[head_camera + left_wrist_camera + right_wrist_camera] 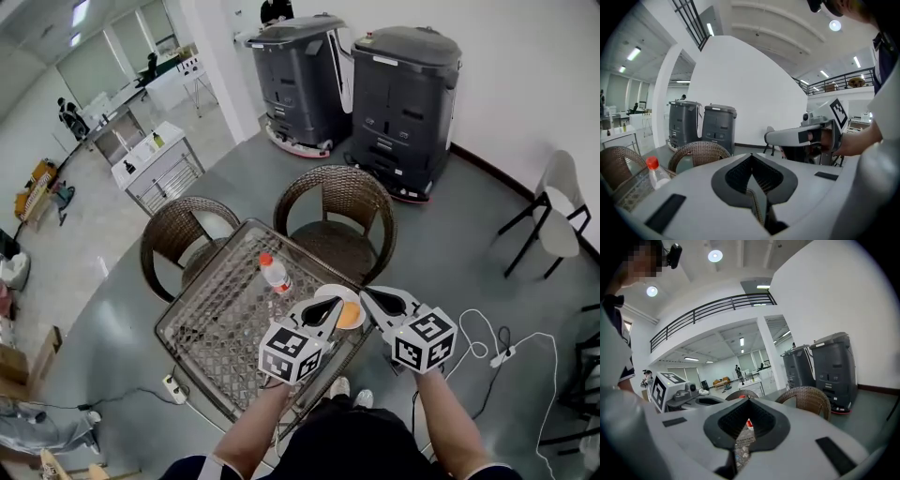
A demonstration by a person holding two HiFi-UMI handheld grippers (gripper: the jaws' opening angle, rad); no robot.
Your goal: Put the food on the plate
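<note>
Food (350, 317), an orange round piece, lies on the white plate (329, 292) at the near edge of the tabletop (220, 319). The plate sits below the tips of both tools, just under and ahead of the left hand-held gripper (334, 305) and just to the left of the right hand-held gripper (367, 294).

Each gripper's own view shows its jaws clenched, tip against tip, with nothing between them. Both tools are empty and are held above the tabletop, clear of the plate. The left one covers part of the food from above, so its full outline cannot be made out.

A bottle (275, 273) with a red cap lies on the tabletop beyond the left hand-held gripper and to its left, near the plate but apart from it. No other food shows anywhere on the tabletop.

Judging from this, the placing looks finished, since the food is on the plate and neither tool holds anything. All that seems left is to draw the two tools away. Whether the bottle belongs to the task cannot be told from the scene.
</note>
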